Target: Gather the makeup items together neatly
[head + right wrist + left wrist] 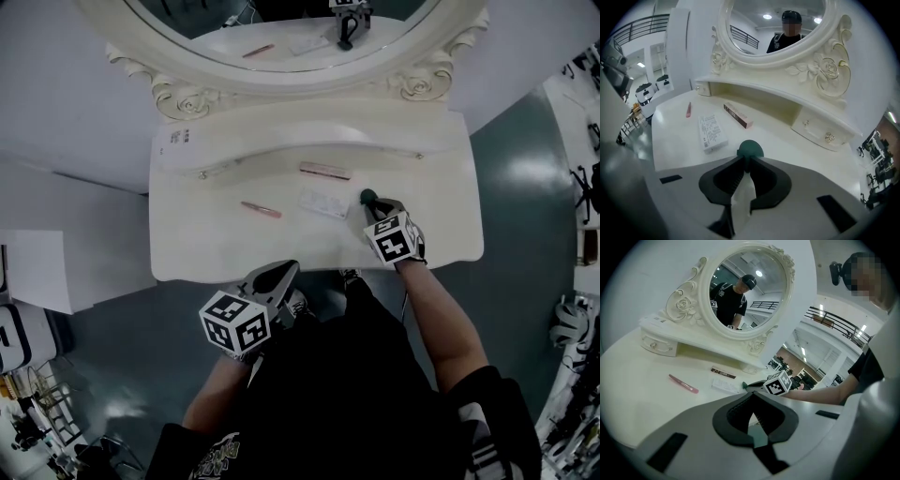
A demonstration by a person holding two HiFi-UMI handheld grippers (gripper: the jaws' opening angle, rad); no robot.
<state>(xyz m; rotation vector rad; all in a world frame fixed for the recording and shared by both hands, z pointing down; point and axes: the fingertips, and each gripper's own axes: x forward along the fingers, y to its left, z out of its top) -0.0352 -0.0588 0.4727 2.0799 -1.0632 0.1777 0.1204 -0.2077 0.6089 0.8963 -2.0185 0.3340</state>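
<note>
Left tongs point(752, 394) pinched together, empty, at tabletop point(206, 239) front edge. Right tongs point(746, 159) narrow, nipping green round item point(750, 147). Step likely pickup; next: lift, set beside white box point(711, 133).

Soft, even light is being cast from overhead; ceiling lamps point(767, 16) are being reflected in the oval mirror point(750, 28) beyond the right gripper point(744, 160). The white vanity top point(675, 136) ahead of its jaws is being rendered pale, nearly washed out, while the dark green round item point(750, 148) pinched between them is being left murky. Glare is being thrown off the glossy floor point(530, 169) right of that gripper. Both gripper views are being bowed at the edges and blackened in the corners.
</note>
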